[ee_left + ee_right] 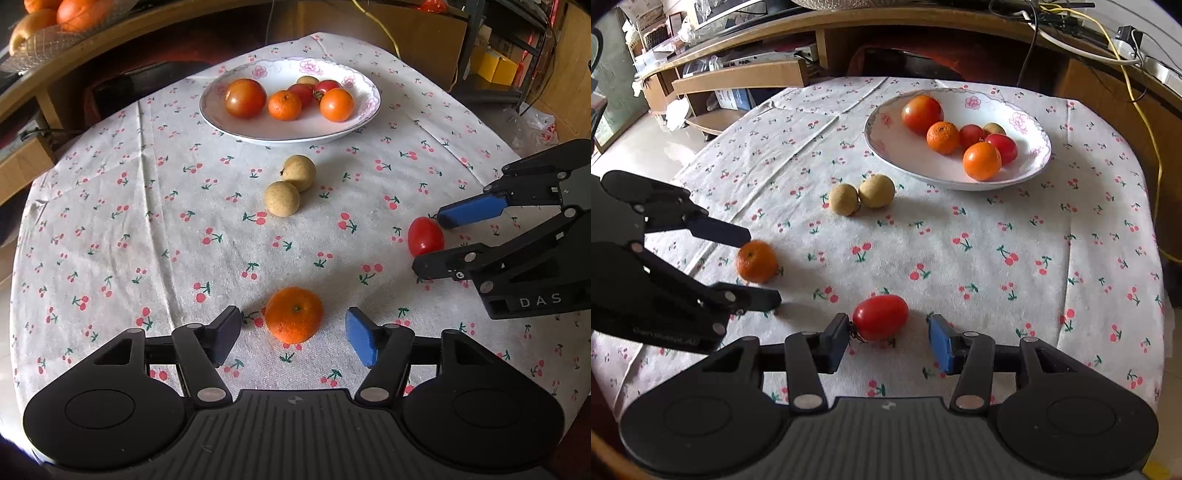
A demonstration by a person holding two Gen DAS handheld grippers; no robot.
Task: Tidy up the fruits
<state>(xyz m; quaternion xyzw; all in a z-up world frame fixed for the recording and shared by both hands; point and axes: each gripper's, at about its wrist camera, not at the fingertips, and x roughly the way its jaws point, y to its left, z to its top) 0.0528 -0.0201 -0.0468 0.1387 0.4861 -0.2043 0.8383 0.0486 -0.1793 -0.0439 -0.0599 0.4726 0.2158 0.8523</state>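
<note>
Orange mandarin (293,315) sits between the spread jaws of the left hand-held gripper (295,334); at three o'clock, a red tomato (880,317) lies inside the spread right hand-held gripper (888,341). Plate (218,114) at twelve o'clock.

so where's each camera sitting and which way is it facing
Left wrist: on the left hand-held gripper, looking forward over the tangerine toward the plate; the right hand-held gripper shows.
Right wrist: on the right hand-held gripper, over the red tomato; the left one shows.
Shared: plate, both tan fruits, tablecloth.
</note>
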